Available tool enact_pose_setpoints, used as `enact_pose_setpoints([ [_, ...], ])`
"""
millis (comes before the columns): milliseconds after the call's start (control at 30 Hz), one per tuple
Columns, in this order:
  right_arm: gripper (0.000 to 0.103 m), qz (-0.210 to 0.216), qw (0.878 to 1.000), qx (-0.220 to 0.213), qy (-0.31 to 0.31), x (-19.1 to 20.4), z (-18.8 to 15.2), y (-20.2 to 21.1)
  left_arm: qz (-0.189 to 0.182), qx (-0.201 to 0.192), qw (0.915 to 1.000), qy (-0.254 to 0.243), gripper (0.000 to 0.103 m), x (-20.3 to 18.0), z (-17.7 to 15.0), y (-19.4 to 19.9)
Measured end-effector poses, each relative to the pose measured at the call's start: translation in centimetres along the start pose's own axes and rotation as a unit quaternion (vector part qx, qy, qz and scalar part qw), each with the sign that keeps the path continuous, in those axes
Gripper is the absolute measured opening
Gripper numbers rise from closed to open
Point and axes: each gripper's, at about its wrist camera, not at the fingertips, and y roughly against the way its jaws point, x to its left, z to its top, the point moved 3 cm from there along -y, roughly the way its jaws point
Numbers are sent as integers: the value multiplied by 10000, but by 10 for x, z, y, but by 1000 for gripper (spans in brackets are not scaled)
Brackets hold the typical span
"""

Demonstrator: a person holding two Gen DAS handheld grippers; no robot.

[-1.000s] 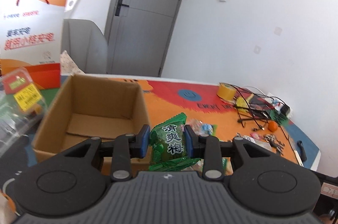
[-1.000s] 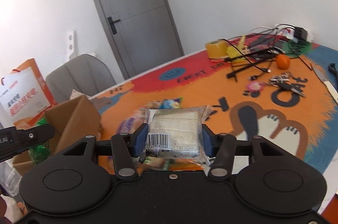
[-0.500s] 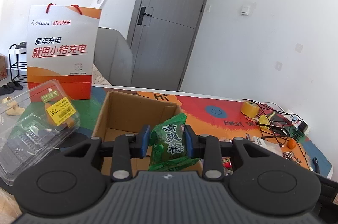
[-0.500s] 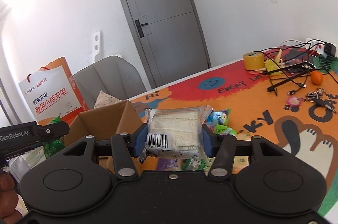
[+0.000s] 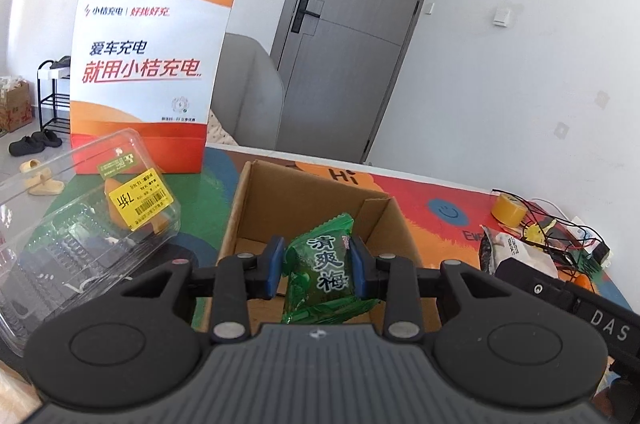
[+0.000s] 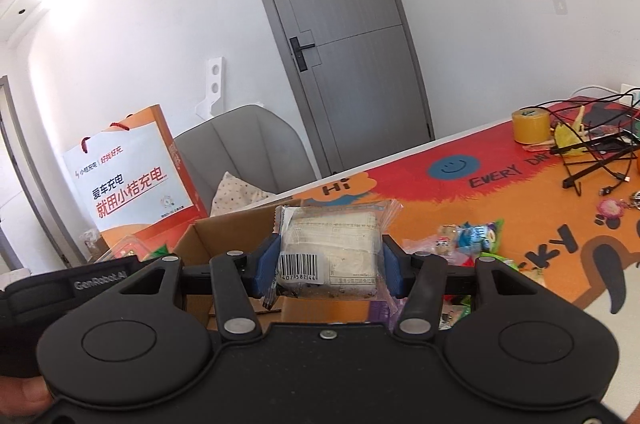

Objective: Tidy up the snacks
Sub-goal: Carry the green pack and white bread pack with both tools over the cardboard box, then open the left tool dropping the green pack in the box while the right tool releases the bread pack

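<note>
Left wrist view: left gripper (image 5: 316,266) fingers pinch a green crinkled plum-candy packet (image 5: 322,274), held above the open brown cardboard box (image 5: 296,200) just ahead of the fingers; box floor visible, nothing seen inside. Clear plastic clamshell container (image 5: 76,224) with yellow price sticker lies left of the fingers.

Right wrist view: right gripper (image 6: 328,264) fingers clamp a clear-wrapped pale cake packet (image 6: 332,244), near the box's right wall. Loose colourful snack packets (image 6: 468,238) lie on the bench right of the fingers.

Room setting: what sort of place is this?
Probably a home or small office room: a grey door, an upholstered chair, and a shoe rack with slippers on the floor.
</note>
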Motion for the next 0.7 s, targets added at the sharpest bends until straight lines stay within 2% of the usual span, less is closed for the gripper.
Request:
enact_pose_setpoints([
  [167, 52, 29, 9998, 149, -86, 2, -1, -13, 107, 142, 9998, 98, 35, 8, 1, -14],
  [267, 52, 109, 9994, 256, -191, 3, -2, -21, 130, 128, 9997, 152, 43, 13, 2, -13],
  [300, 52, 116, 9994, 260, -196, 4, -2, -22, 109, 160, 9997, 164, 49, 14, 2, -13],
  [700, 53, 416, 9981, 433, -155, 38, -3, -43, 142, -3, 9988, 473, 74, 44, 5, 15],
])
